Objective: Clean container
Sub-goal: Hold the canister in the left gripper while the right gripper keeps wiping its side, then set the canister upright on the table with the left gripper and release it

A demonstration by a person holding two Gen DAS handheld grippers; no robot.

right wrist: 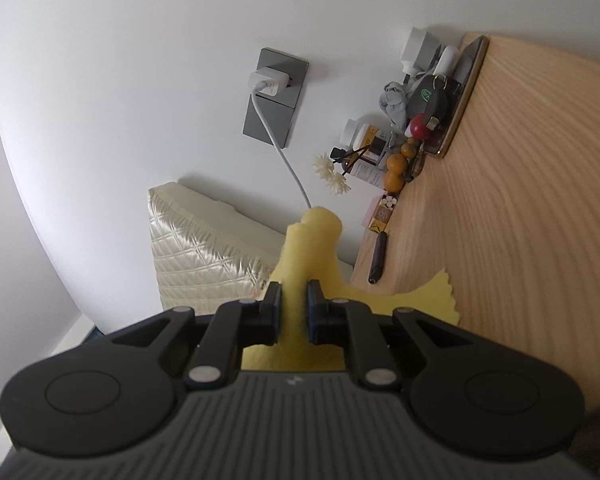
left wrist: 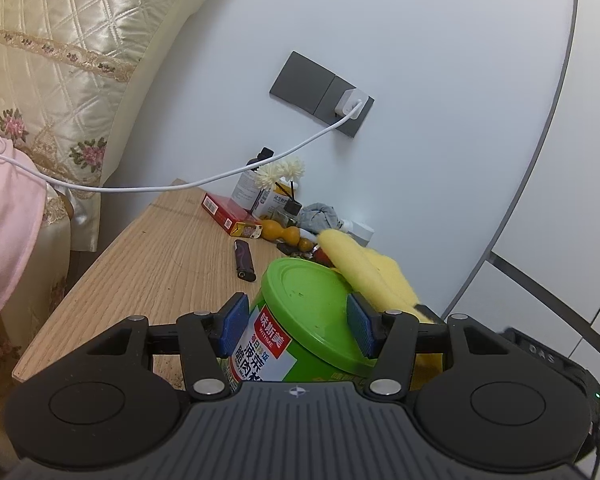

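A green container with a green lid and a Chinese label sits between the blue pads of my left gripper, which is shut on it above the wooden bedside table. A yellow cloth lies against the far right rim of the lid. In the right wrist view my right gripper is shut on that yellow cloth, which sticks up past the fingertips. The container is hidden in the right wrist view.
At the table's far end stand a red box, a dark lighter, orange gourds, bottles, a reed diffuser and a grey rag. A white charger cable hangs from the wall socket. A quilted headboard is on the left.
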